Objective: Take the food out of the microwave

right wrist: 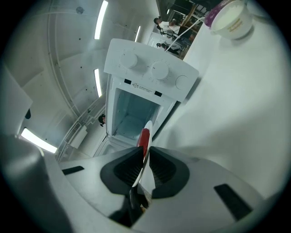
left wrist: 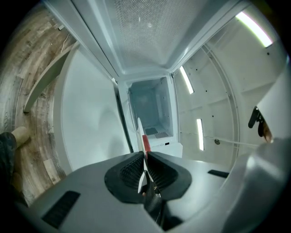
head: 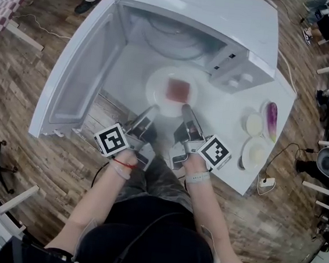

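A white plate (head: pixel 157 85) with a flat red piece of food (head: pixel 179 90) is outside the open microwave (head: pixel 212 10), over the white table in front of its cavity. My left gripper (head: pixel 151 110) is shut on the plate's near-left rim and my right gripper (head: pixel 185 109) on its near-right rim. In the left gripper view the plate (left wrist: pixel 139 132) stands edge-on between the jaws of the left gripper (left wrist: pixel 144 169), with the food (left wrist: pixel 145 143) on it. The right gripper view shows the same plate (right wrist: pixel 148 128) and food (right wrist: pixel 144 140) pinched by the right gripper (right wrist: pixel 143 169), the microwave (right wrist: pixel 150 73) beyond.
The microwave door (head: pixel 80 72) swings wide open to the left. On the table (head: pixel 230 120) at the right stand two white bowls (head: pixel 254 124) (head: pixel 256 150) and a purple eggplant (head: pixel 271 120). A white plug (head: pixel 267 182) lies on the wooden floor. A person's feet (head: pixel 87 0) show at the top.
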Demonstrator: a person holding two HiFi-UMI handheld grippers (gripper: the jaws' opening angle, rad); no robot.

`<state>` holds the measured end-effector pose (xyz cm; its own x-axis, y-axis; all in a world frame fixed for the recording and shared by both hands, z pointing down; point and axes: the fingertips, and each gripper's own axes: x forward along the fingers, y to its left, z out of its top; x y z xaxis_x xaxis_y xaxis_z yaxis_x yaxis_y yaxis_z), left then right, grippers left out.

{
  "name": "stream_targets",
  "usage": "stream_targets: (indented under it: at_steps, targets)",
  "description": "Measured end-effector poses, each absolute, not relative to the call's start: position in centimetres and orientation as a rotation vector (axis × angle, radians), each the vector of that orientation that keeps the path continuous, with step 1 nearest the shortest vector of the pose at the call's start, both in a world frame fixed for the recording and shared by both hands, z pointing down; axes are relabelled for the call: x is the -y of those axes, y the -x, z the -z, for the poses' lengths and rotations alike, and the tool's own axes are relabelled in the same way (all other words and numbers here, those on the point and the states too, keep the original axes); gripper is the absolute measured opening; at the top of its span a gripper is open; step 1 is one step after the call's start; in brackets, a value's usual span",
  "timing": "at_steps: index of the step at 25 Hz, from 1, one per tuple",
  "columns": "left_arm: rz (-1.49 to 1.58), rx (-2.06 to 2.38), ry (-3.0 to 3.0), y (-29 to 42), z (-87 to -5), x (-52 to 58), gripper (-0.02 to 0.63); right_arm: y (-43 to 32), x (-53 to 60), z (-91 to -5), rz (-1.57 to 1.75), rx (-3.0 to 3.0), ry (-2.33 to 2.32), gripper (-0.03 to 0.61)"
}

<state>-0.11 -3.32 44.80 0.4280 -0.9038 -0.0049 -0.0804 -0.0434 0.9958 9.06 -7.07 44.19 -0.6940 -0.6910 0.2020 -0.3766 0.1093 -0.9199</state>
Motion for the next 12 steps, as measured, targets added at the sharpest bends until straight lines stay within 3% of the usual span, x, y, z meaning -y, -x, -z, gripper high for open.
stream_targets:
  at_steps: [12]
  targets:
    - [0.854,0.927,-1.447,0.0,-45.2,1.6,0.032,-9.1,5.6,-44.6,1.631,-2.114,1.049,0.055]
